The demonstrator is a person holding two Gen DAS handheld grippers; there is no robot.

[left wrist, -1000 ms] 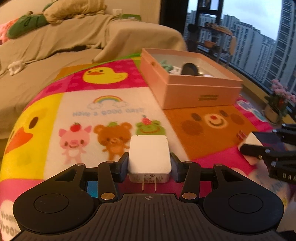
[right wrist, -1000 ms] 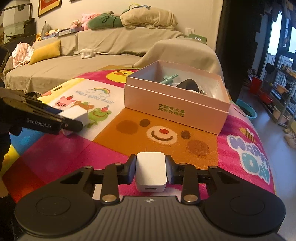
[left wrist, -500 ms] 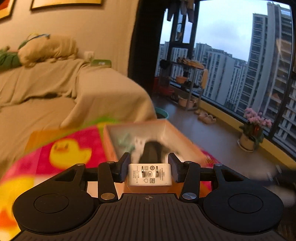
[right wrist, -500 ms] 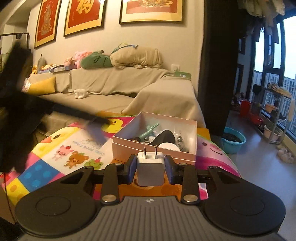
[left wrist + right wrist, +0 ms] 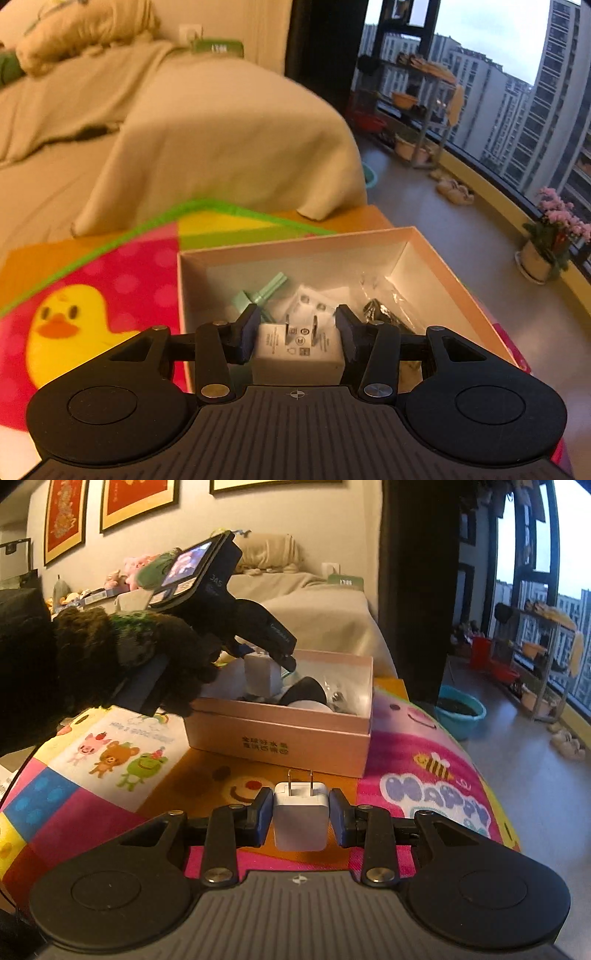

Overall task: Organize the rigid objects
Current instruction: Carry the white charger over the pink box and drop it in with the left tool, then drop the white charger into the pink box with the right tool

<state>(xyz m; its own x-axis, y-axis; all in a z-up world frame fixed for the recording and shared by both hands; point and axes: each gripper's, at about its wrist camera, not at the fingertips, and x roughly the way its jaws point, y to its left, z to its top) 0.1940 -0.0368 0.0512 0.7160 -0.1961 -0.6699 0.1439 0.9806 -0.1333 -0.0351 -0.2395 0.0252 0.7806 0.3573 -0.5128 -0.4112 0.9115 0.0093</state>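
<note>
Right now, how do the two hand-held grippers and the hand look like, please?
Both grippers, left and right, are black, with round side discs, silver pivot screws and a ribbed grey deck. The right one's pads look blue. The left gripper's body carries a small lit screen. The hand wears a dark fuzzy glove.

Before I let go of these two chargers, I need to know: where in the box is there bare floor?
The box is bare along its far wall and in the far right corner. The middle is crowded: a green tool, white packets, a black part in a clear bag. The near side is hidden behind the left fingers.
</note>
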